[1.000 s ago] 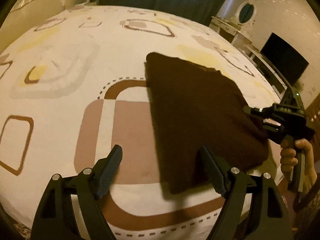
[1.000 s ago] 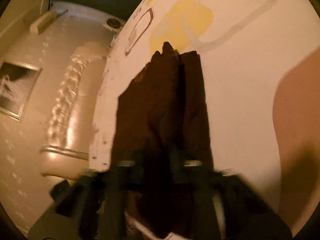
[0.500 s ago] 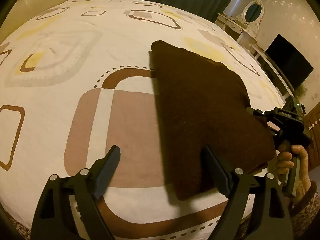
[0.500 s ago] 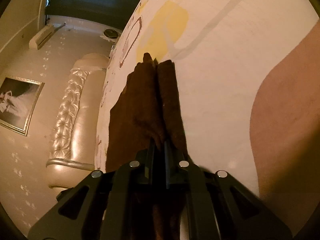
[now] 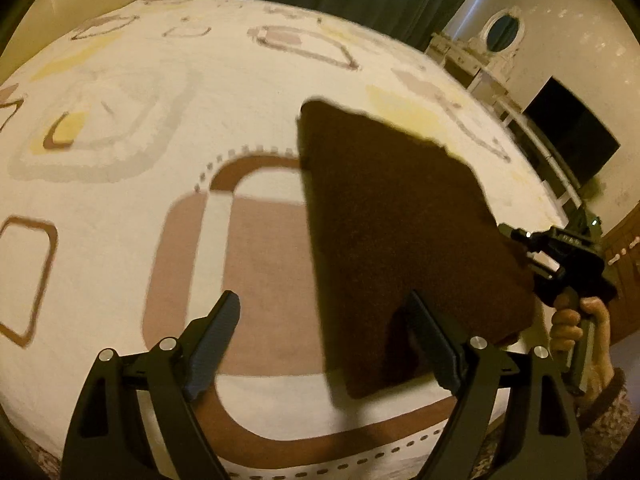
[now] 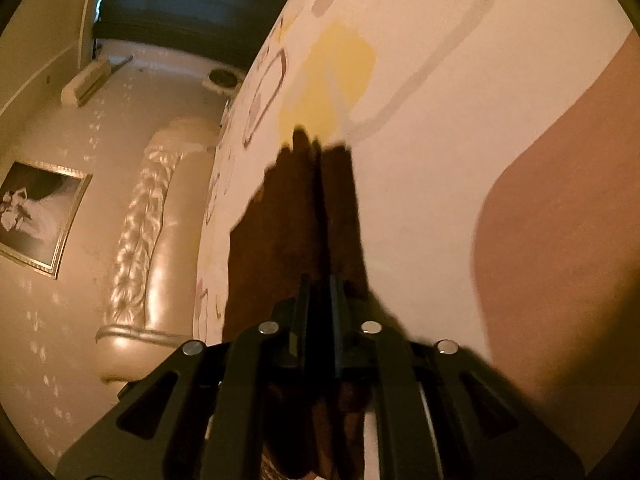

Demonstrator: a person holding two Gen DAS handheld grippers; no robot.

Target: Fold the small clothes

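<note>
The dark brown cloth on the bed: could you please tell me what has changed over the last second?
The right hand-held gripper has just been opening slightly, the dark brown cloth still between its fingers. The left hand-held gripper stays open and empty; the cloth stays folded on the bed.

Right gripper (image 6: 320, 288) sits low over the patterned bedspread (image 6: 460, 140), jaws just easing apart, narrow gap, the folded dark brown cloth (image 6: 288, 216) running between them and away across the bed. Off left, a padded cream headboard (image 6: 160, 248) and a framed picture (image 6: 40, 216) on the wall.
</note>
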